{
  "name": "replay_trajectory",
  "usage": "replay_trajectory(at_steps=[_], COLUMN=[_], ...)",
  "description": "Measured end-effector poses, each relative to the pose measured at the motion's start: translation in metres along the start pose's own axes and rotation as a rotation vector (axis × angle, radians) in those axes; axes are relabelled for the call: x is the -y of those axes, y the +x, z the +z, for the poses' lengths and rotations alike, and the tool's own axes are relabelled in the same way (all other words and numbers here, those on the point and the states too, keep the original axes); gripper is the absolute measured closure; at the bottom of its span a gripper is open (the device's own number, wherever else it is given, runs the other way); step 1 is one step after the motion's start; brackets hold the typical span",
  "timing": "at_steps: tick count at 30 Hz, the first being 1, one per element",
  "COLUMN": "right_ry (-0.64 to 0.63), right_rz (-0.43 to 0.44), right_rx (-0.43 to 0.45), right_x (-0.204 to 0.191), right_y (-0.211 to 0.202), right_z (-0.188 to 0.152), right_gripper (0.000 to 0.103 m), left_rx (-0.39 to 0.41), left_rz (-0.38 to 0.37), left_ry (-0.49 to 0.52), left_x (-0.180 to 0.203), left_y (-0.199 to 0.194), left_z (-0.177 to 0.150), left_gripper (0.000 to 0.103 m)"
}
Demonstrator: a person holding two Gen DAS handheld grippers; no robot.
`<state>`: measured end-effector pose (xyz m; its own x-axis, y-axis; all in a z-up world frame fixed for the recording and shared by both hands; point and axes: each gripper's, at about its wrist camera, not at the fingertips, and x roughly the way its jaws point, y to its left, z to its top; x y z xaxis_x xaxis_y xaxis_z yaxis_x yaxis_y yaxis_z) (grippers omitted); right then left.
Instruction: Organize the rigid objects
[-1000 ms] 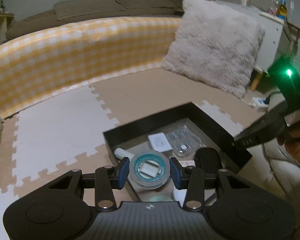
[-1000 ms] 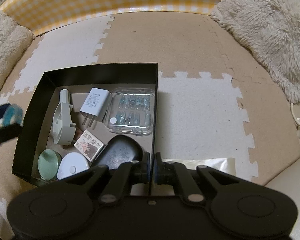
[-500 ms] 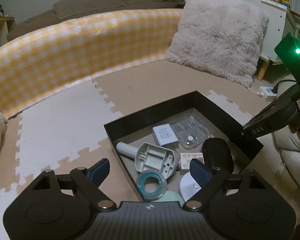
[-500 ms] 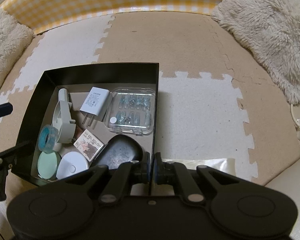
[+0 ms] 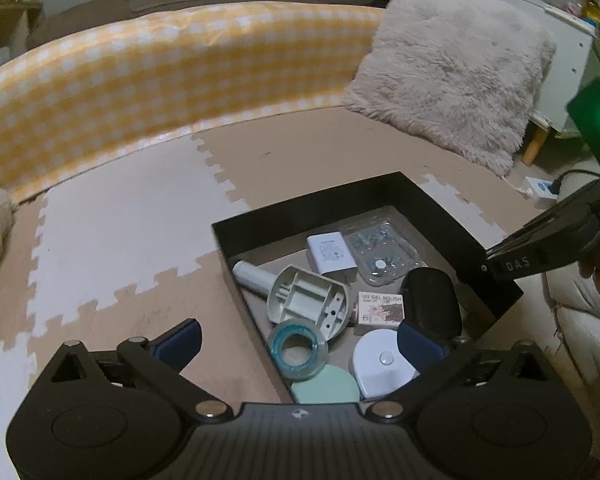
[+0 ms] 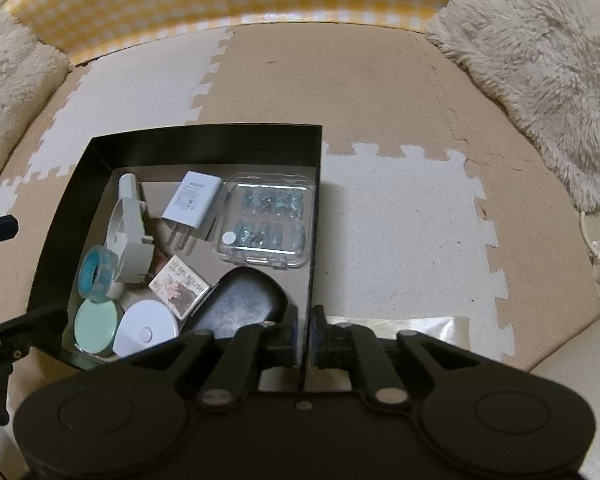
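- The left gripper [image 5: 298, 344] hangs over the near corner of the black rectangular cardboard box [image 5: 312, 204], its blue-padded jaws having just swung wide apart, with nothing pressed between them.
- The translucent teal roll of tape [image 5: 298, 354] lies free inside the box, tilted against the pale grey moulded plastic holder [image 5: 308, 300] and resting partly on the mint-green round lid [image 5: 326, 390].
- The right gripper [image 6: 306, 338] has its jaws nearly together, pinching the thin right-hand wall of the box [image 6: 315, 216], apparently to steady it.
- Judged by its look, the tape roll is light, stiff and smooth-sided; a hold across its outer rim would suit it, though the glossy edge may slip.
- Beside it sit a white wall charger with two prongs [image 6: 192, 206], a clear hinged plastic case of small blue pieces [image 6: 268, 220], a small printed gel-polish carton [image 6: 178, 288], a white round puck-shaped light [image 6: 146, 330] and a black glossy oval case [image 6: 236, 306].
- The clear case looks brittle and best taken by its edges.
- The box sits on beige and white interlocking foam floor mats [image 6: 380, 208].
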<state>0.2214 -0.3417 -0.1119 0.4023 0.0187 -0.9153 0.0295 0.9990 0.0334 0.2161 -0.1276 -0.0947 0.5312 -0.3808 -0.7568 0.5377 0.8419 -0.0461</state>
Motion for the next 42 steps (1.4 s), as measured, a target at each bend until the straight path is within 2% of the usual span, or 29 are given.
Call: replay_trajectory(at_steps=[2, 4, 8, 12, 20, 36, 42], right_ry=[-0.001, 0.013, 0.033, 0.037, 0.052, 0.059, 0.047], right_rz=[-0.003, -0.006, -0.007, -0.009, 0.001, -0.054, -0.063], right_rx=[0.025, 0.055, 0.103, 0.153, 0.276, 0.481, 0.537], right_x=[-0.001, -0.002, -0.004, -0.011, -0.03, -0.041, -0.049], right_y=[-0.008, -0.018, -0.039, -0.063, -0.122, -0.204, -0.219], right_z=[0.0, 0.0, -0.003, -0.009, -0.027, -0.099, -0.13], right_gripper=[0.086, 0.083, 0.065, 0.058, 0.034, 0.02, 0.009], left_rx=[0.004, 0.017, 0.041, 0.073, 0.133, 0.272, 0.298], left_rz=[0.016, 0.033, 0.047, 0.064, 0.087, 0.13, 0.162], left_ry=[-0.02, -0.037, -0.079, -0.108, -0.148, -0.189, -0.179], left_x=[-0.002, -0.002, -0.003, -0.001, -0.001, 0.009, 0.017], left_y=[-0.006, -0.014, -0.034, -0.056, -0.099, -0.184, -0.2], left_z=[-0.001, -0.001, 0.0, 0.0, -0.002, -0.033, -0.049], left_gripper=[0.0, 0.0, 0.0, 0.0, 0.0, 0.0, 0.0])
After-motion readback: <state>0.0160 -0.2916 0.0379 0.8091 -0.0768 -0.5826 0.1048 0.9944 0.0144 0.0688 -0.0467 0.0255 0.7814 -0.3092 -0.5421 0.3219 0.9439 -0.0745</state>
